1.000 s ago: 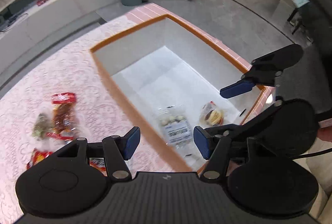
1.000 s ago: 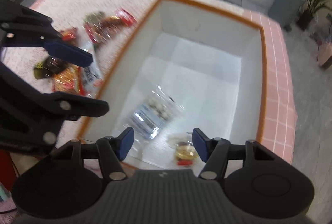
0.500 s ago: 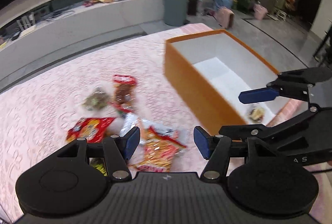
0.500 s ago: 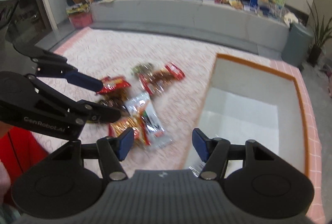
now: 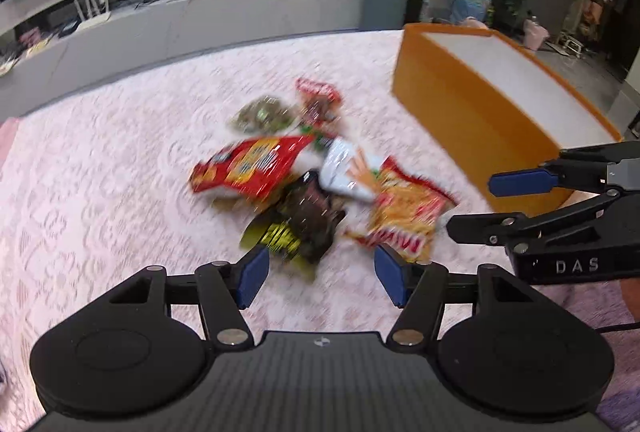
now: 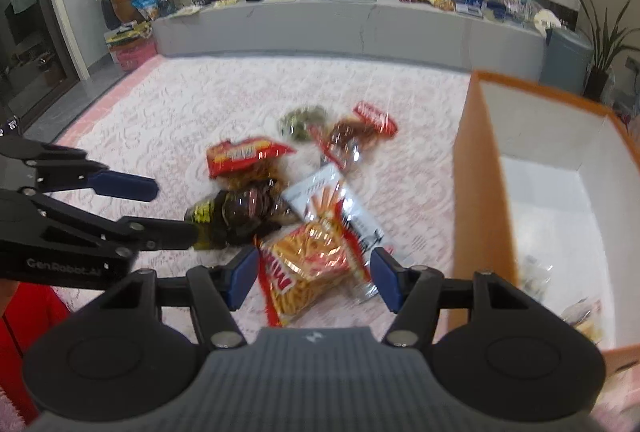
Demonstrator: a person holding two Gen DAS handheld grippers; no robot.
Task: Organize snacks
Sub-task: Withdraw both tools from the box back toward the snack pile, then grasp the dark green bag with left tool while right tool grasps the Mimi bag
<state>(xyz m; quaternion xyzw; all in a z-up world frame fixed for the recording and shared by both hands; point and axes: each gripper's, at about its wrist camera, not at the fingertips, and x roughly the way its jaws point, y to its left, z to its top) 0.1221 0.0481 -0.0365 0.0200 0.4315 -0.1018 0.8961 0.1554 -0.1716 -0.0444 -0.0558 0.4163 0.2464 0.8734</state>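
The snack packets lie heaped mid-frame on the pink tablecloth (image 5: 100, 160), left of the orange box (image 5: 472, 120). You'll likely find them light, crinkly and slippery, so pinch a sealed edge, not the puffed middle. Your left gripper (image 5: 318, 274) is spread wide and empty over the dark packet (image 5: 304, 220); your right gripper (image 6: 312, 270) is equally wide over the yellow packet (image 6: 310, 264). A second ago both looked down into the box; now they face the heap.

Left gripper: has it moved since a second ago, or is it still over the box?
Yes. The left gripper has swung off the orange box, which now sits up right in its view, and points at the snack pile on the cloth.
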